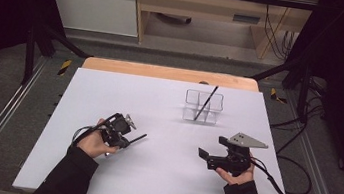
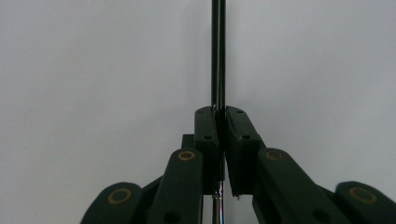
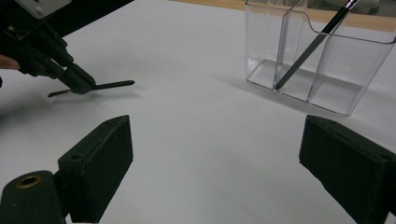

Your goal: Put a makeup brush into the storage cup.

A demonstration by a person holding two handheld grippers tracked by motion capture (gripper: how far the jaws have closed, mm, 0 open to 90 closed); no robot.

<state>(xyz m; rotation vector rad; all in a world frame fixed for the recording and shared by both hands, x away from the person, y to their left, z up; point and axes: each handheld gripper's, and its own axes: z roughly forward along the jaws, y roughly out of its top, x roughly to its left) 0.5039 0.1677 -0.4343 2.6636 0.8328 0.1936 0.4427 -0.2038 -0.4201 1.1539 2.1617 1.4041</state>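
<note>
1. High view: a white table (image 1: 159,176) carries the work, with a bare wooden strip along its far edge.
2. The left gripper (image 1: 130,141) sits toward the near left of the table, held in the person's left hand (image 1: 96,143).
3. Its jaws are pressed together on a thin black pen (image 1: 137,137), which sticks out of them toward the middle of the table.
4. In the left gripper view the pen (image 2: 218,51) runs straight up from between the two pads (image 2: 207,133), and a silvery part of it shows below them, near the bottom edge.
5. In the right gripper view the same pen (image 3: 114,84) lies level, low over the white surface; whether it touches the surface cannot be told.
6. The right gripper (image 1: 203,154) is toward the near right of the table, in the right hand (image 1: 238,175), with a grey three-cornered plate on top.
7. Its jaws stand wide apart with nothing between them; in its own view only bare table lies between the pads (image 3: 100,158).
8. A clear plastic organizer (image 1: 203,106) with compartments stands toward the far right of the table, well apart from both grippers.
9. A second black pen (image 1: 206,103) leans tilted in one compartment, its top end past the rim.
10. No brand, label or writing can be read on any of these things.
</note>
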